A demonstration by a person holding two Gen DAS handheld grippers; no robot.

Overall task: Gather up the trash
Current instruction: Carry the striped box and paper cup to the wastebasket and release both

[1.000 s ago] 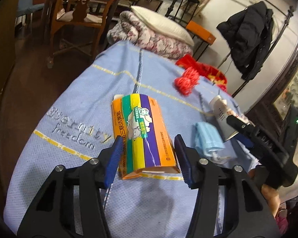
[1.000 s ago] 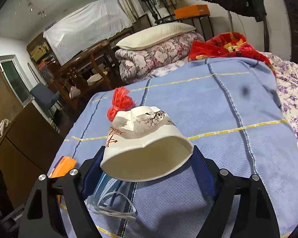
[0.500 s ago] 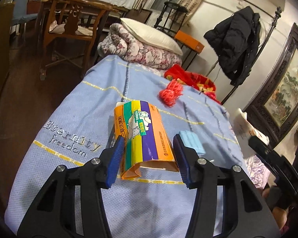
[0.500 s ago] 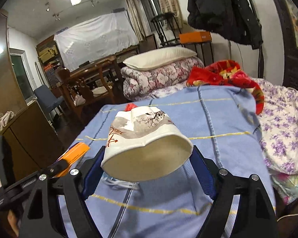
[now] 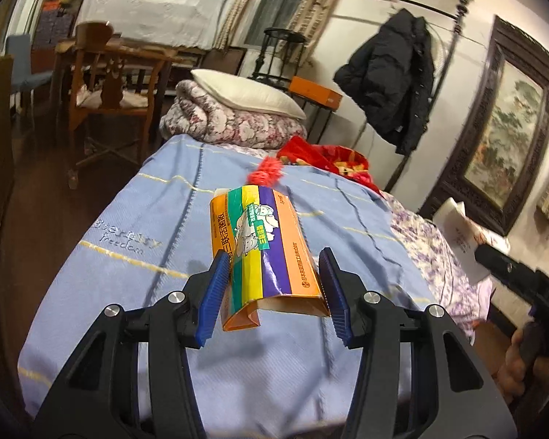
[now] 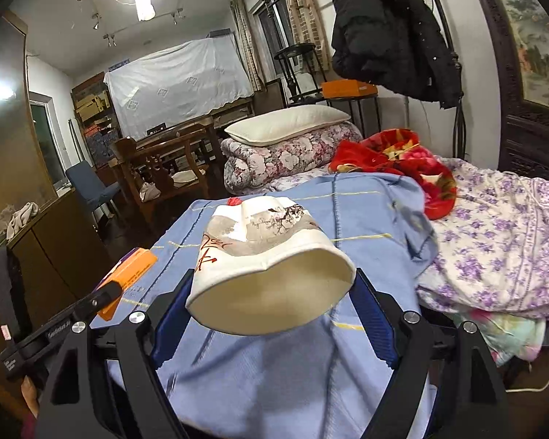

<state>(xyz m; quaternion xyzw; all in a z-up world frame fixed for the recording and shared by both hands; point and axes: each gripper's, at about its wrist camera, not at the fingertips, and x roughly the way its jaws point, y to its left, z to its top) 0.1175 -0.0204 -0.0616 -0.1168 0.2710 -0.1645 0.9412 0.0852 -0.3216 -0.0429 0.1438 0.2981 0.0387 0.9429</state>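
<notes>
The left gripper [image 5: 272, 292] is clamped on one striped carton [image 5: 263, 245], its blue pads pressing both long sides. The carton is held clear above the blue blanket [image 5: 135, 285], over the blanket's middle, with its open flap end toward the camera; the inside shows only shadow, so its contents cannot be told. The same carton appears in the right wrist view as an orange box [image 6: 128, 278] at the blanket's left edge.

The right gripper [image 6: 274, 303] is squeezed onto one paper cup [image 6: 267, 256], white with an ink landscape and red brush strokes. The cup lies on its side between the pads, mouth toward the camera and pressed into an oval. As far as the pale inner wall shows, it holds nothing. It too is lifted above the blanket, over the near edge. In the left wrist view the cup shows at the far right, off the blanket's right edge, above the purple-flowered sheet [image 5: 432, 252].

One red tuft [image 5: 269, 173] lies on the blanket beyond the carton, toward the far edge. At that far edge sit one folded floral quilt [image 5: 234, 128] with one white pillow [image 5: 245, 91] on top, and one crumpled red cloth [image 5: 333, 157] toward the far right corner.
</notes>
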